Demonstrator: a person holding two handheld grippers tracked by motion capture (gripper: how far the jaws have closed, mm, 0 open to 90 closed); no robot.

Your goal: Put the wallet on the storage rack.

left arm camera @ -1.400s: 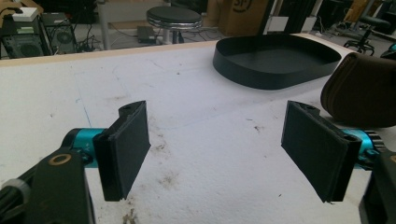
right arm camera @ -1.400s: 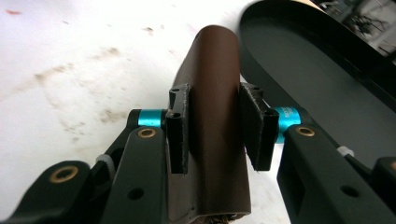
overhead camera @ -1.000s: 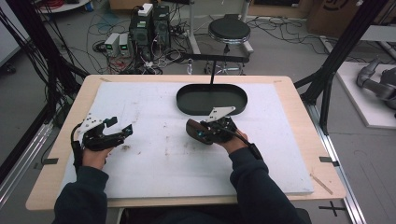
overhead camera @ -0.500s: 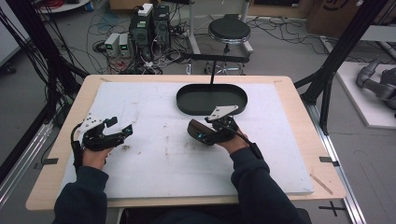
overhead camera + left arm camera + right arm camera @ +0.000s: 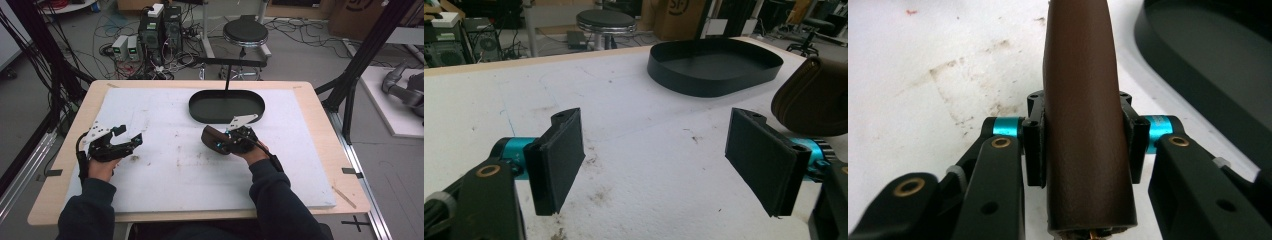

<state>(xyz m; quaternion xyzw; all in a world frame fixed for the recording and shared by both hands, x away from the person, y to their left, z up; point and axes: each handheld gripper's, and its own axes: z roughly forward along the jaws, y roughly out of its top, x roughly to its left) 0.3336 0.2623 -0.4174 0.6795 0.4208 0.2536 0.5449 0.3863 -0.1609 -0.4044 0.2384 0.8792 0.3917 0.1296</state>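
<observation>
A brown leather-like case [image 5: 209,136] is clamped between the jaws of my right gripper [image 5: 220,142], just in front of the black oval tray [image 5: 225,106]. In the right gripper view the case [image 5: 1080,100] stands up between the two pads, and my right gripper [image 5: 1080,145] is shut on it, with the tray [image 5: 1218,65] at the upper right. My left gripper [image 5: 131,137] rests at the left of the white mat, open with nothing in it. In the left gripper view its jaws [image 5: 664,165] stand wide apart, with the case [image 5: 814,100] and the tray [image 5: 714,65] beyond.
A stained white mat [image 5: 165,175] covers most of the wooden table [image 5: 320,100]. A black T-shaped stand [image 5: 227,67] rises behind the tray. A stool [image 5: 245,32] and computers [image 5: 160,25] sit on the floor past the far edge.
My right gripper has shifted slightly to the left with the brown case in it. The left gripper has stayed where it was.
</observation>
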